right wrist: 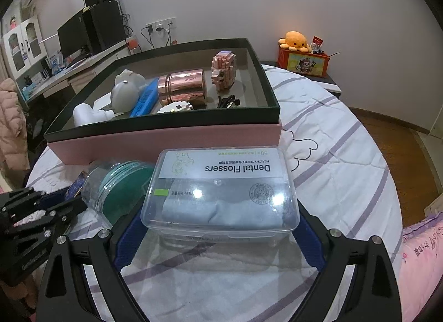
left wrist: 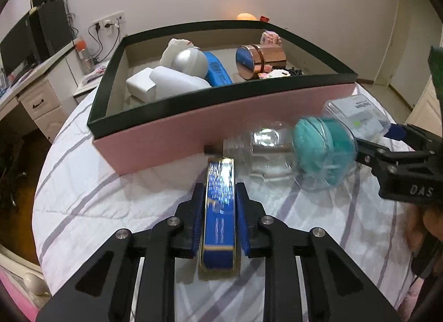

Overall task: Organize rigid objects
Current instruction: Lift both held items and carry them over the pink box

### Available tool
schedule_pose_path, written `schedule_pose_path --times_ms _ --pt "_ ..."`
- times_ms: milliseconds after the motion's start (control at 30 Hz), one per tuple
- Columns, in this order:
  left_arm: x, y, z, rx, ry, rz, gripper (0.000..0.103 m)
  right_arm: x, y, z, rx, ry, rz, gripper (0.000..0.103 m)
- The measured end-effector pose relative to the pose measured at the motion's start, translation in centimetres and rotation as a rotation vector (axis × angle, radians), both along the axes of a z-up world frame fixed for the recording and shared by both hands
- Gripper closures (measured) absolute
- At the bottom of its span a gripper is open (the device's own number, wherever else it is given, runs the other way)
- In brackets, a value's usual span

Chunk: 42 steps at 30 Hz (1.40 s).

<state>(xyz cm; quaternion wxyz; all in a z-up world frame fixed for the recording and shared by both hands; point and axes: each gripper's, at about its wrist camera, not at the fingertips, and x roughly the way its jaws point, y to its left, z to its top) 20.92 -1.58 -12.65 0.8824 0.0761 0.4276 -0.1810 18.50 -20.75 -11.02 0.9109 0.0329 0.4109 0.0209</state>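
The left gripper (left wrist: 218, 211) is clamped on a long, narrow blue box with gold edging (left wrist: 219, 211); its blue pads press both long sides, and the box rests on the white bed cover with lilac stripes (left wrist: 110, 192), just short of the pink storage box with a dark green rim (left wrist: 171, 131). From the right wrist view only a corner of this blue box (right wrist: 76, 185) shows.

The right gripper (right wrist: 218, 232) stands wide, its fingers flanking a clear plastic box labelled "Dental Flossers" (right wrist: 221, 192); whether the pads actually press its ends is hard to make out.

Beside that lies one clear plastic jar holding teal round pieces (left wrist: 318, 150), blurred in the left wrist view, so their number cannot be counted.

Inside the storage box: one shiny rose-gold cylindrical tin (right wrist: 181, 86), one flat blue bar-shaped item (right wrist: 144, 102), one wooden block puzzle (right wrist: 223, 72), one dark clip-like object (right wrist: 228, 102) half hidden by the rim, and several white items (left wrist: 166, 84) overlapping too much to count surely.
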Motion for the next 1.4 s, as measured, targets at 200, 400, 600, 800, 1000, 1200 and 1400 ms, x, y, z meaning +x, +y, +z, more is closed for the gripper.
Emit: schedule_pose_path --times_ms 200,400,600,800,1000,1200,1400 --pt "-0.2 0.7 0.1 -0.068 0.017 0.024 0.083 0.4 0.1 -0.4 0.008 0.008 0.007 0.009" --pt "-1.9 1.3 1.1 -0.093 -0.006 0.05 0.083 -1.6 -0.4 1.5 0.014 -0.038 0.009 0.009" --pt "-3.2 1.6 3.9 -0.096 -0.067 0.067 0.083 -2.6 -0.5 4.3 0.03 -0.092 0.026 0.009" --pt "-2.9 2.3 8.1 -0.102 -0.151 0.093 0.083 -2.2 0.6 8.5 0.014 -0.174 0.075 0.009" --pt "-0.9 2.8 12.5 -0.126 -0.238 0.113 0.083 0.0 1.5 11.9 -0.01 -0.232 0.102 0.009" --pt "2.7 3.4 15.1 -0.171 -0.286 0.133 0.083 3.6 1.3 13.8 0.013 -0.234 0.12 0.009" --pt "8.2 2.7 14.8 -0.185 -0.258 0.144 0.082 9.2 1.4 12.9 0.01 -0.172 0.117 0.009"
